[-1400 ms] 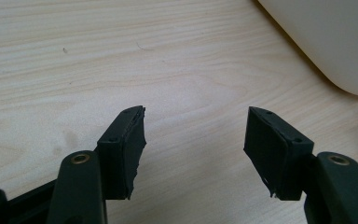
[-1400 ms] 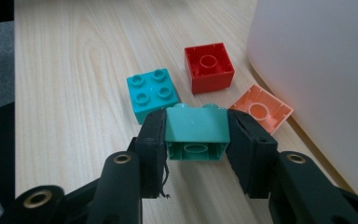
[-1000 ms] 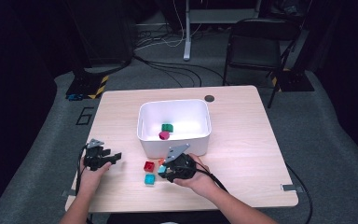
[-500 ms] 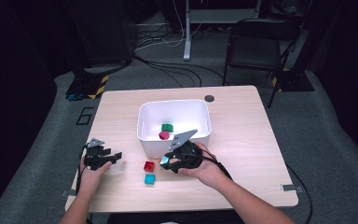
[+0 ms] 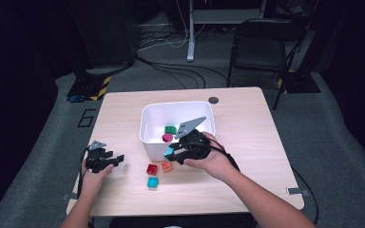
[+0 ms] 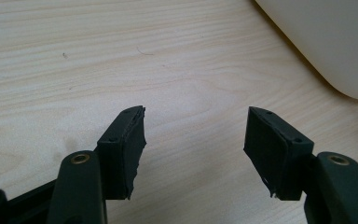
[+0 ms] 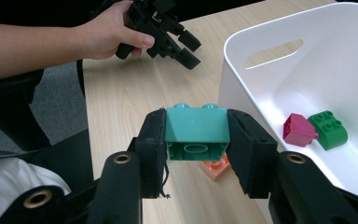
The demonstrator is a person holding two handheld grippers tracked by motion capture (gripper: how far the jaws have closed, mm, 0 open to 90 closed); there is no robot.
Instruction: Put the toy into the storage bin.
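Gripping a teal brick, our right gripper hangs at the near rim of the white bin in the high view. We count two bricks inside that bin, one green and one magenta, and three loose on the table: one red, one orange, one turquoise. Our left gripper sits well apart at the left, jaws spread.

From the left gripper view we see its two jaws standing wide with bare table between them, and one corner of the bin at upper right.

From the right gripper view, both pads press the sides of the one teal brick, studs away from us. Below it lies the one orange brick; in the bin lie one magenta brick and one green brick, touching.
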